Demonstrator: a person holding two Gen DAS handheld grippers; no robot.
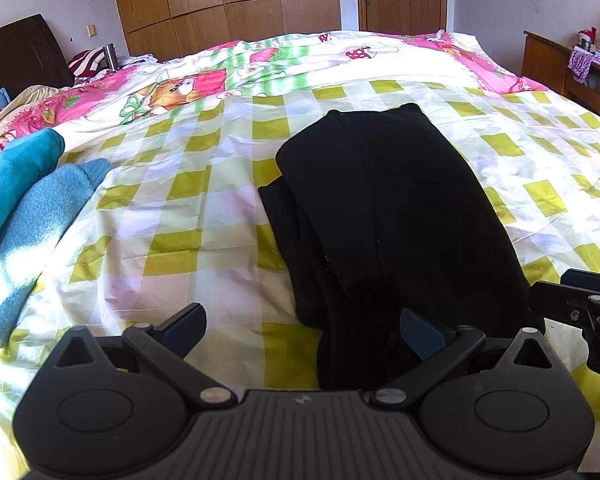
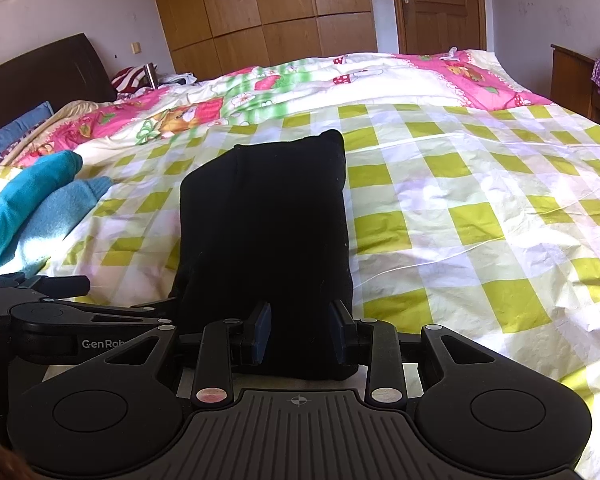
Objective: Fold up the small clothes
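A black garment (image 1: 384, 208) lies folded lengthwise on the checked bedspread (image 1: 180, 216). My left gripper (image 1: 304, 332) is open at the garment's near end, its left finger over bare sheet and its right finger against the cloth. In the right wrist view the same garment (image 2: 268, 224) runs away from me, and my right gripper (image 2: 299, 334) is shut on its near edge, with cloth pinched between the blue pads (image 2: 263, 330). The right gripper also shows at the right edge of the left wrist view (image 1: 584, 304).
Folded blue and teal clothes (image 1: 24, 208) lie at the left of the bed. A pink cartoon quilt (image 1: 284, 60) covers the far half. A dark headboard (image 1: 16, 56) stands left, a wooden wardrobe (image 1: 228, 4) and door behind, a wooden cabinet (image 1: 556, 64) right.
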